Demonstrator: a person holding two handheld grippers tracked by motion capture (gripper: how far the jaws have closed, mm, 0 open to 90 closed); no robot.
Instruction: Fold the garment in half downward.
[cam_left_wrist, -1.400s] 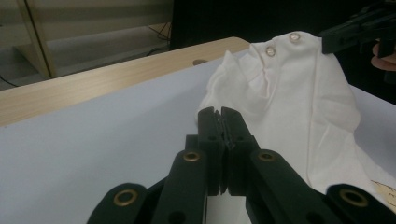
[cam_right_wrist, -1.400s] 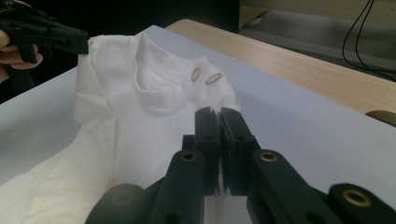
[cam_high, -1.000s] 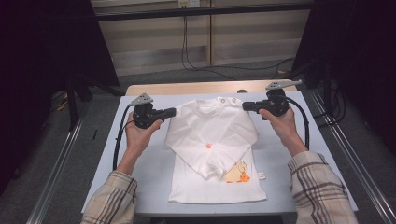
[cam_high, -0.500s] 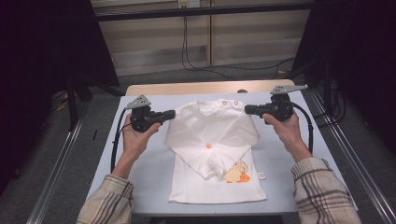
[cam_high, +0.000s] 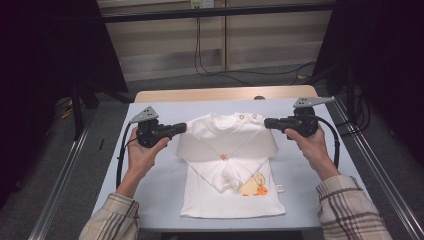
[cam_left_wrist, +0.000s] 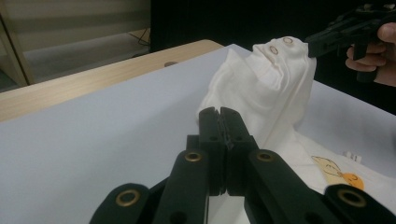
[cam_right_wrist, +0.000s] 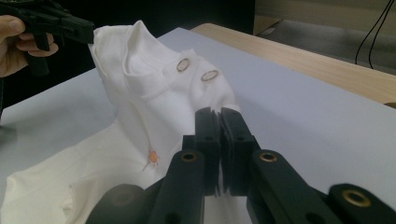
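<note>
L gripper (cam_high: 183, 128) clenched on shirt's L shoulder, cloth pinched btwn pads | R gripper (cam_high: 268, 122) same at R shoulder | both lift top of white shirt (cam_high: 227, 165) off table (cam_high: 150, 200), prob. to fold it down twd hem | sleeves already folded in, hem flat on sheet, duck print face up.

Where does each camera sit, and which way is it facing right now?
High view: above the person's side, facing forward and down on the table; shows both forearms, left gripper, right gripper, shirt.
Left gripper view: rides the left gripper, faces across the lifted shirt to the right gripper; own jaws shut on a shoulder.
Right gripper view: rides the right gripper, faces the shirt and left gripper.
Shared: both gripper views show the shirt's snaps.
</note>
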